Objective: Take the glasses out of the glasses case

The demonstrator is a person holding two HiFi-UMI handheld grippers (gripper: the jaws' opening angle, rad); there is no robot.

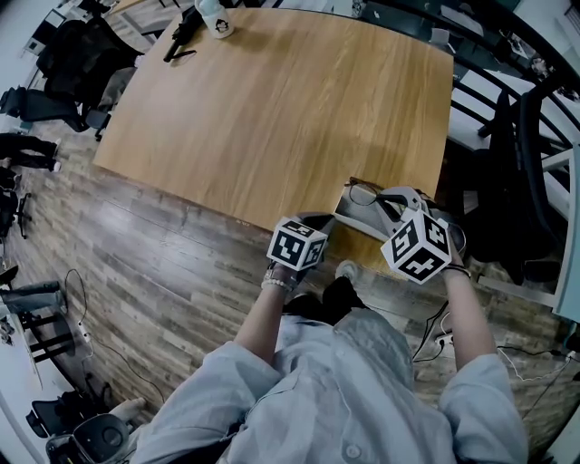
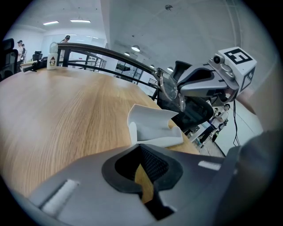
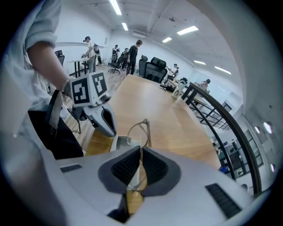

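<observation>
Gripping the glasses [image 3: 142, 128], the right claw [image 3: 140, 154] holds them clear above the open case [image 2: 152, 128], which lies at the near edge of the tabletop [image 1: 272, 109]. The left claw [image 2: 142, 170], closed on nothing, sits just short of the case's end.

No legible words, brands, numbers or signs anywhere. Only black-and-white square code patterns on the left marker cube [image 1: 297, 243] and the right marker cube [image 1: 417, 245], seen again from both gripper views, blocky shapes rather than letters or digits. Some dark print on the white bottle [image 1: 215, 20] near the far edge of the table [image 1: 272, 109], too small and blurred to make out.
</observation>
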